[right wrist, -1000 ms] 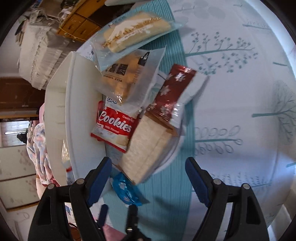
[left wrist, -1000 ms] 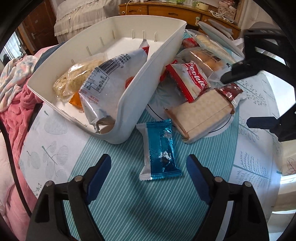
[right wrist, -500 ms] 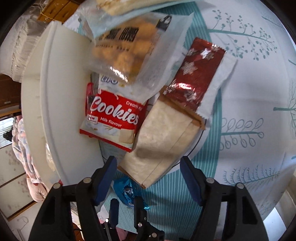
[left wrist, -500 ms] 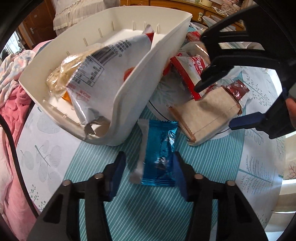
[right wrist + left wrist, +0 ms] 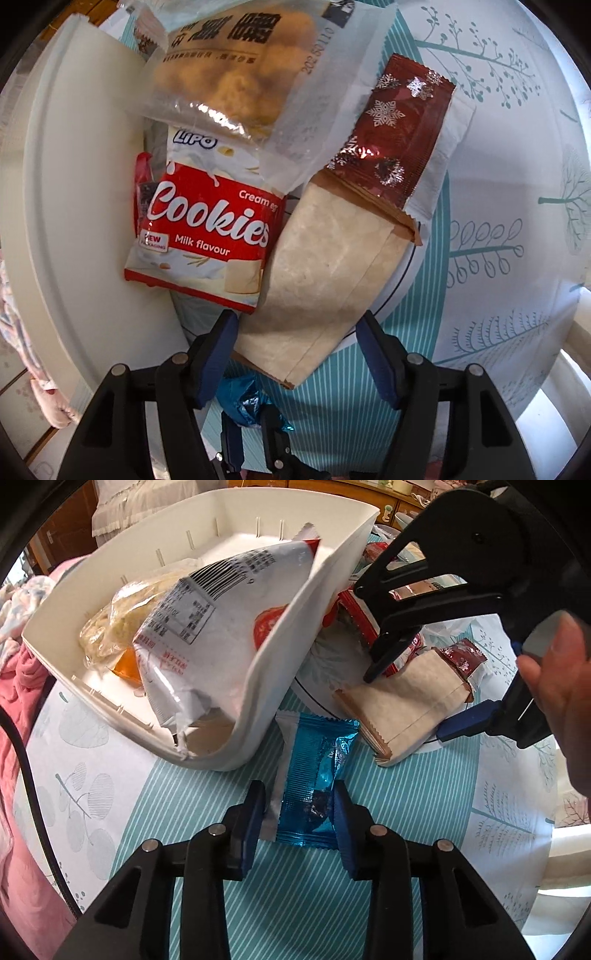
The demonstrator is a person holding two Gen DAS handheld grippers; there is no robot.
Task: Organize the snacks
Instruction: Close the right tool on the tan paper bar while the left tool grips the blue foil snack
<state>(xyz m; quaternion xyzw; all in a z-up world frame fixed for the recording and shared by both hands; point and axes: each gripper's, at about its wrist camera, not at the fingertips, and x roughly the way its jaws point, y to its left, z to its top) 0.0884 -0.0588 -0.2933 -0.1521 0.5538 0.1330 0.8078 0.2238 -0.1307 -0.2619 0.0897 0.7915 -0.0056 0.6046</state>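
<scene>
Left gripper (image 5: 299,812) clamped on the blue packet (image 5: 314,775); right gripper (image 5: 295,354) half open, holding nothing.

Your blue packet lies on the counter (image 5: 406,812), just beside the white bin's (image 5: 273,657) rounded corner; striped cloth toward you is free. Your left jaws have just been closing onto it. The right wrist view alone shows the tan packet (image 5: 325,280) between your right pads untouched, overlapping the cookies packet (image 5: 207,229).

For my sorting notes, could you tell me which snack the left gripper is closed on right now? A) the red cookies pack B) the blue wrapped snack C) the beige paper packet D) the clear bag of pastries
B: in the left wrist view the left gripper pinches the blue wrapped snack between its pads on the striped tablecloth.
</scene>
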